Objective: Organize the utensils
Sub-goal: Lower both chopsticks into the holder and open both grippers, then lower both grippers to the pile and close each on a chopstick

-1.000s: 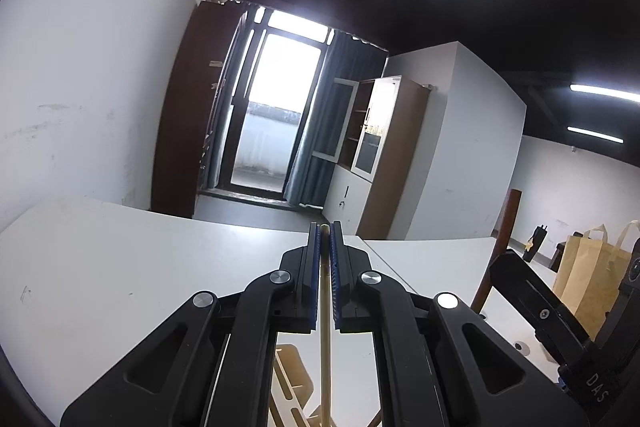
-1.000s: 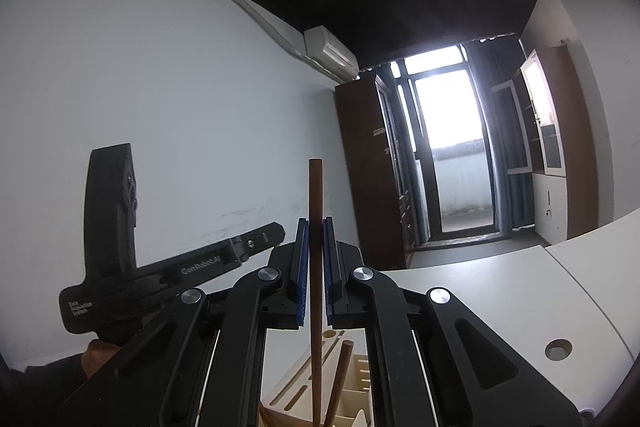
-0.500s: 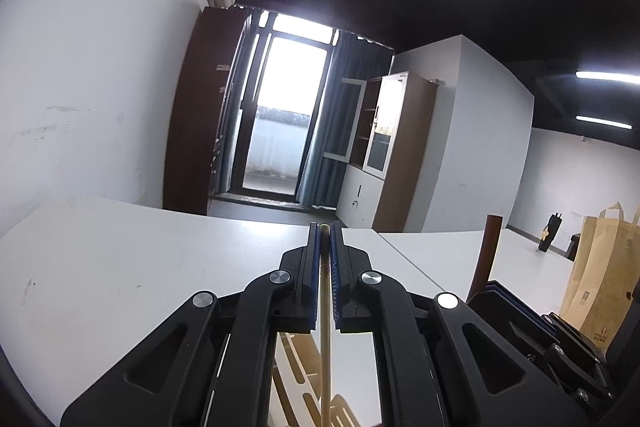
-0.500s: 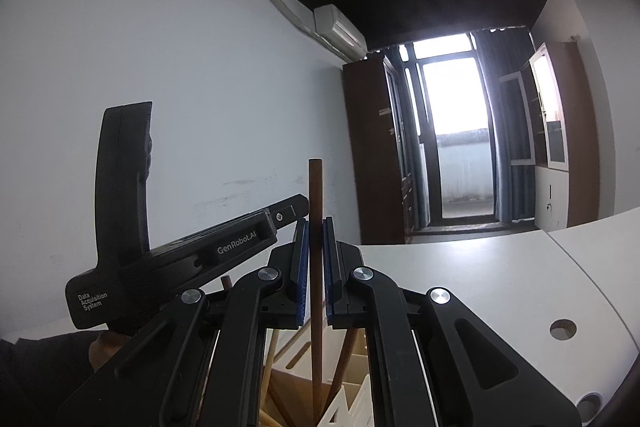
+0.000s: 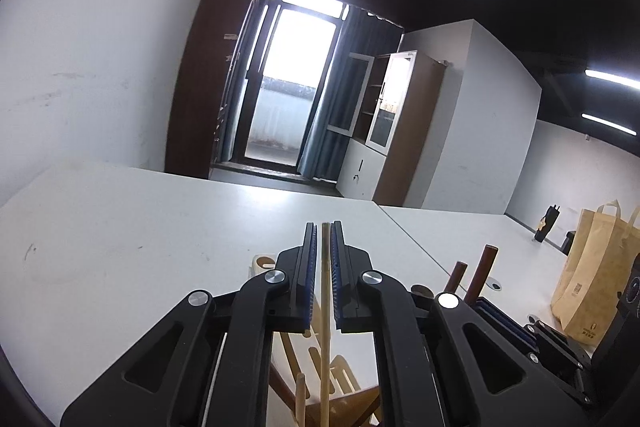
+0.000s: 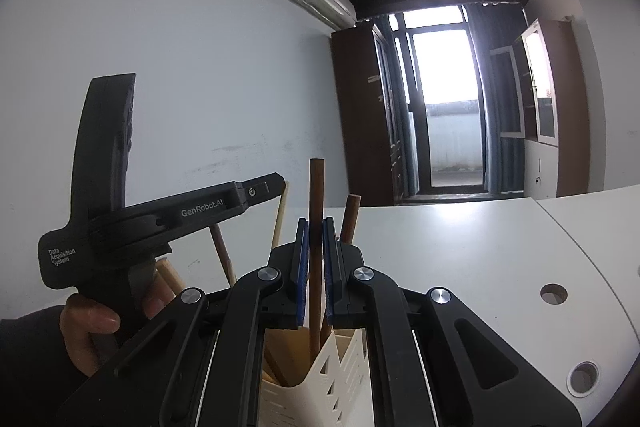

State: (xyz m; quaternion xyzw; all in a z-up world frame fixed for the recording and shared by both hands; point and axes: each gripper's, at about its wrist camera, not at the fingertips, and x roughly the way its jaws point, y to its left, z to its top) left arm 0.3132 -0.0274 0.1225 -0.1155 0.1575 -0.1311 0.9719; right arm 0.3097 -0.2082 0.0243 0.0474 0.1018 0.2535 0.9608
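My left gripper (image 5: 325, 227) is shut on a thin pale wooden stick (image 5: 325, 307) that stands upright and runs down among wooden utensils (image 5: 344, 379). My right gripper (image 6: 316, 223) is shut on a dark brown wooden handle (image 6: 316, 187), held upright, its lower end inside a white slotted utensil holder (image 6: 316, 391). Other handles (image 6: 350, 213) stand in the holder. The left gripper (image 6: 272, 187) shows at left in the right wrist view, with the pale stick (image 6: 280, 217). Two dark handles (image 5: 484, 275) and the right gripper's fingers (image 5: 500, 319) show at right in the left wrist view.
A white table (image 5: 120, 247) spreads out ahead, with cable holes (image 6: 553, 293). A brown paper bag (image 5: 592, 275) stands at far right. A white wall, a dark cabinet and a balcony door (image 5: 288, 83) lie beyond.
Both grippers have come lower and closer together. The holder and its handles have risen into the right wrist view; the dark handle's end now sits in the holder.
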